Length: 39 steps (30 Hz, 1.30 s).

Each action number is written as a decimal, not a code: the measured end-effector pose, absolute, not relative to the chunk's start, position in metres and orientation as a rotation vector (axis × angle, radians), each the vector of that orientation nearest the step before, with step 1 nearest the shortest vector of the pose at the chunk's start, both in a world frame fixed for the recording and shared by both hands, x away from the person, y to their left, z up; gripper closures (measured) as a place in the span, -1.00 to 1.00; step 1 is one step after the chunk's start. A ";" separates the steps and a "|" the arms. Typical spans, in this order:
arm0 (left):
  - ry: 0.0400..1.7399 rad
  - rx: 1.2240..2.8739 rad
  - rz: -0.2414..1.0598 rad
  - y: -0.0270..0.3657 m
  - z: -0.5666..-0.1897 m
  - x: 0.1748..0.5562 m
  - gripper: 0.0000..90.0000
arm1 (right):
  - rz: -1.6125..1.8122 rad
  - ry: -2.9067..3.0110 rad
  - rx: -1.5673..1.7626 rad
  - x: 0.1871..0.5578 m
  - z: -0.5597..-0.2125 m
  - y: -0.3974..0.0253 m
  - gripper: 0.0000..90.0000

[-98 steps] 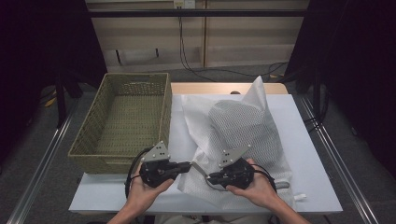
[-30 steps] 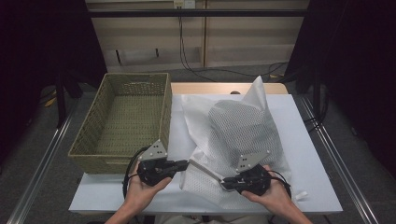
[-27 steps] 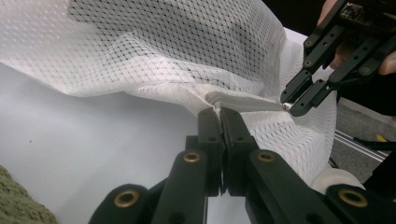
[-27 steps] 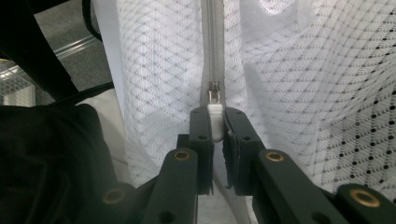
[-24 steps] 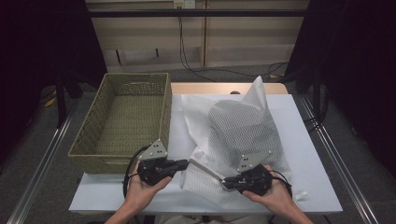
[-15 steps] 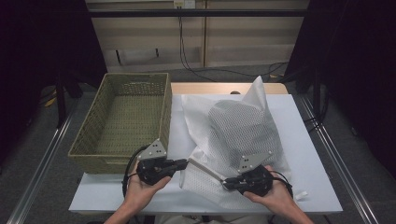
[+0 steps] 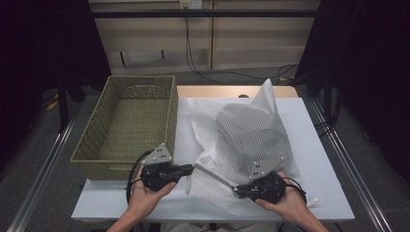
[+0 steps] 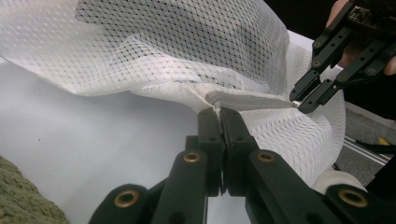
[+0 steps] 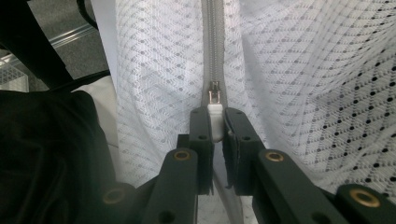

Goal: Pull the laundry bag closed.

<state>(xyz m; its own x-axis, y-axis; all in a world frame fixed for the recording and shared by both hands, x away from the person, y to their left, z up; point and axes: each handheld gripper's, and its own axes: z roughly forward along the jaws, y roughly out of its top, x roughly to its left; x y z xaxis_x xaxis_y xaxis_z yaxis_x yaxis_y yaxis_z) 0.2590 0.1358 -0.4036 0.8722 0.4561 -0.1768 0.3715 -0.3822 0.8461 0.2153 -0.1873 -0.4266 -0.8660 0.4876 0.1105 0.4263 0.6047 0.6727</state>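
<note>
Clearly the white mesh laundry bag (image 7: 251, 140) is the thing being worked on; it lies bulging on the white bench (image 7: 319, 159), its near edge stretched taut between the two sets of fingers. Its grey zipper (image 9: 214, 42) runs straight away from the right gripper (image 9: 215, 122), whose fingers are pressed together on the small white zipper pull (image 9: 214, 119), the metal slider just beyond their tips. The left gripper (image 8: 219, 115) has its fingers closed flat on the bag's folded end seam (image 8: 243, 99), pinning it so the zipper line stays tight.

As I judge it, the grasping is done on both ends and the slide itself is under way or about to be: from the high view the taut strip between left gripper (image 7: 186, 170) and right gripper (image 7: 240, 191) is fairly long. Whether the teeth beyond the slider are shut or parted I cannot tell. Off to the far side of the left fingers sits the olive woven wicker basket (image 7: 96, 145), empty.
</note>
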 end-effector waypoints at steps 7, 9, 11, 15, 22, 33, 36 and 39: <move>0.607 2.011 0.098 0.136 -0.404 0.259 0.96 | 1.112 2.726 0.807 0.209 -0.430 -0.196 0.83; 0.606 2.012 0.101 0.136 -0.404 0.259 0.96 | 1.113 2.728 0.818 0.208 -0.430 -0.197 0.83; 0.606 2.012 0.099 0.136 -0.404 0.259 0.96 | 1.112 2.727 0.816 0.207 -0.430 -0.198 0.83; 0.605 2.010 0.094 0.136 -0.404 0.259 0.96 | 1.103 2.731 0.818 0.206 -0.429 -0.201 0.83; 0.606 2.010 0.091 0.135 -0.404 0.259 0.96 | 1.092 2.710 0.815 0.203 -0.431 -0.204 0.83; 0.608 2.013 0.098 0.138 -0.404 0.260 0.96 | 1.071 2.710 0.846 0.202 -0.433 -0.212 0.83; 0.614 2.007 0.096 0.138 -0.404 0.260 0.96 | 1.062 2.712 0.847 0.202 -0.434 -0.214 0.83; 0.615 2.013 0.100 0.139 -0.404 0.261 0.96 | 1.069 2.712 0.848 0.202 -0.435 -0.216 0.83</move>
<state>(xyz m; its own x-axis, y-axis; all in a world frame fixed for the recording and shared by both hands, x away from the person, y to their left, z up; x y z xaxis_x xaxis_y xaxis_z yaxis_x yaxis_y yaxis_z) 0.2608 0.1388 -0.4041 0.8678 0.4623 -0.1823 0.3807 -0.3827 0.8418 0.2024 -0.2162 -0.4352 -0.8389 0.5346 0.1024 0.4606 0.5971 0.6568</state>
